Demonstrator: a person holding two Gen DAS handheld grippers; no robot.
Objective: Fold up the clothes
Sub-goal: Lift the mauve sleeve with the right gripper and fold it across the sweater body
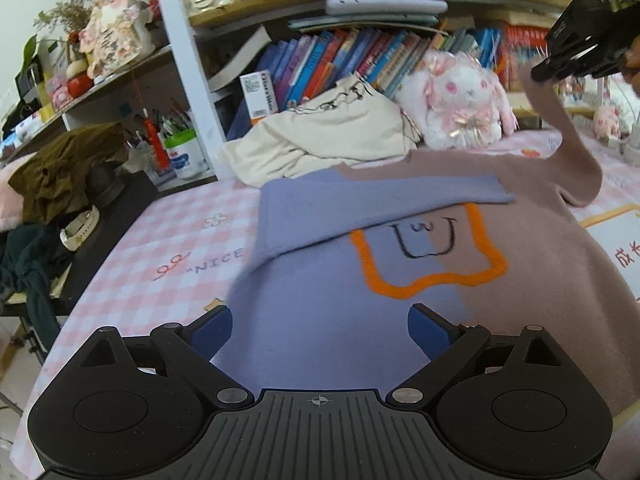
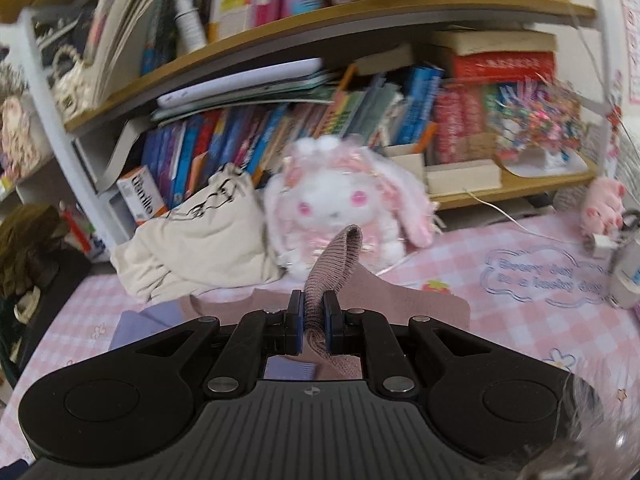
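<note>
Mauve sleeve [image 2: 320,308] pinched in right tongs [image 2: 313,326]; left tongs [image 1: 320,330] spread over sweater [image 1: 320,312].

The word "NICE", after an opening quotation mark, is printed in grey on the pink-and-white checked tablecloth [image 1: 160,248]. Red Chinese characters, cut off by the picture's edge, are seen on a white card [image 1: 624,248]. Other lettering is too blurred to be read.

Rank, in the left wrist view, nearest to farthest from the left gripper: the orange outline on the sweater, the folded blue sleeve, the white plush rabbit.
From the left gripper, open over the sweater's blue half:
1. Orange outline, just ahead, slightly right.
2. Folded blue sleeve, lying across the chest beyond it.
3. White plush rabbit, at the back by the bookshelf.
</note>
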